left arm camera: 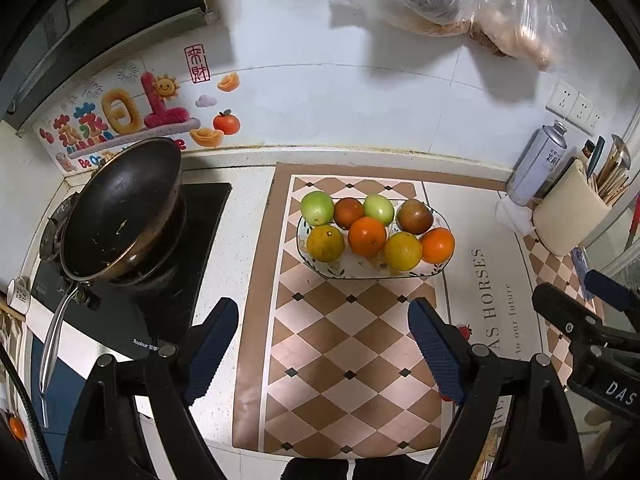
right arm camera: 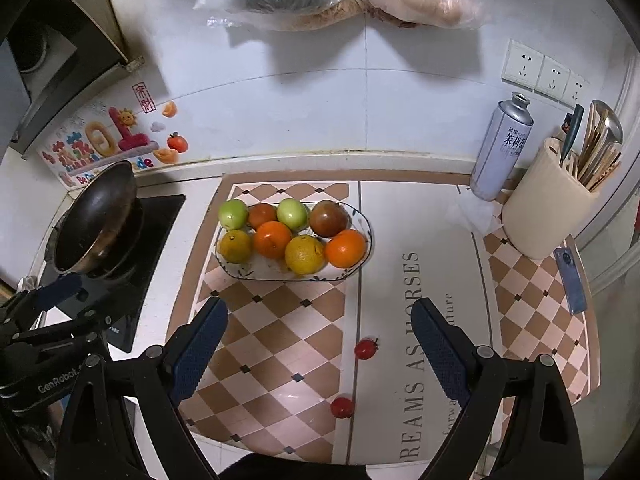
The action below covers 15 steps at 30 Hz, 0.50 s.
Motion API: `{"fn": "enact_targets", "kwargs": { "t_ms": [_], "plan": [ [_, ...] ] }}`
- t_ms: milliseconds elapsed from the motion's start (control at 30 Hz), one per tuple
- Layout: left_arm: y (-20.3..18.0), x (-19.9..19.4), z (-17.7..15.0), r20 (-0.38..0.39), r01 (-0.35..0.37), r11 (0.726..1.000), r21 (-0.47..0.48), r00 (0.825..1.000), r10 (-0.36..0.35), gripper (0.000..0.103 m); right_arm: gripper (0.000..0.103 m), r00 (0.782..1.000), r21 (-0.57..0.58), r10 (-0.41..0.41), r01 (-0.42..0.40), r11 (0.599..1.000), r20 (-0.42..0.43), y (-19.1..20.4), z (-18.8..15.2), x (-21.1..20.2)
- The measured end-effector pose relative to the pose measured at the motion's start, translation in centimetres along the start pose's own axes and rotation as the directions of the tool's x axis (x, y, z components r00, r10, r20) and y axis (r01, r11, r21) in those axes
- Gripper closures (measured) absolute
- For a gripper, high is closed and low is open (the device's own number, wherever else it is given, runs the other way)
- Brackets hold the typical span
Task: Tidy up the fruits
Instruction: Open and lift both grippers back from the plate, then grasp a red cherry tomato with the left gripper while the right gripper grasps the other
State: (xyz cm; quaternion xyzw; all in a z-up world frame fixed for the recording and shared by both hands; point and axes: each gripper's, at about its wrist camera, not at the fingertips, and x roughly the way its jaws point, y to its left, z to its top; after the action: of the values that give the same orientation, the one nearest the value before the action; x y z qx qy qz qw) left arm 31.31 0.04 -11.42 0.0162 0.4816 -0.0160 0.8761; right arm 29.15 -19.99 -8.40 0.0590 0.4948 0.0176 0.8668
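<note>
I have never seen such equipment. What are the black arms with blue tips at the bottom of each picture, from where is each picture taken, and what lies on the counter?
They are hand-held grippers, one in each of a person's hands; no robot is present. Each carries a wide-angle camera looking forward along its two fingers.

One picture comes from the left gripper, the other from the right gripper. Both are open and hold nothing.

On the patterned mat stands an oval dish filled with eight fruits: oranges and yellowish citrus in front, green and reddish-brown ones behind. Two small red tomatoes lie loose on the mat, nearer the right gripper. To the left, a dark pan sits on the stove. To the right stand a spray can and a utensil holder.
</note>
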Motion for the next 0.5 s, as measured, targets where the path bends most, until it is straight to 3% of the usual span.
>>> {"fn": "enact_targets", "kwargs": {
  "t_ms": [167, 300, 367, 500],
  "plan": [
    [0.1, -0.8, 0.1, 0.016, -0.002, 1.000, -0.004, 1.000, 0.002, 0.016, 0.008, 1.000, 0.013, 0.029, -0.029, 0.999, -0.007, 0.3, -0.4, -0.1],
    [-0.2, -0.2, 0.2, 0.003, -0.007, 1.000, 0.005, 1.000, 0.007, 0.016, 0.008, 0.995, 0.083, 0.101, -0.099, 0.992, -0.024, -1.1, -0.5, 0.8],
    [-0.8, 0.9, 0.3, -0.011, -0.005, 1.000, 0.020, 1.000, 0.005, 0.004, 0.008, 0.989, 0.131, 0.133, -0.124, 0.984, -0.060, -2.8, -0.7, 2.3],
    [-3.3, 3.8, 0.0, -0.011, -0.109, 0.988, 0.109, 0.994, 0.111, 0.000, 0.008, 0.981, 0.215, 0.129, -0.096, 0.972, -0.147, -7.0, -1.8, 7.2]
  ]
}}
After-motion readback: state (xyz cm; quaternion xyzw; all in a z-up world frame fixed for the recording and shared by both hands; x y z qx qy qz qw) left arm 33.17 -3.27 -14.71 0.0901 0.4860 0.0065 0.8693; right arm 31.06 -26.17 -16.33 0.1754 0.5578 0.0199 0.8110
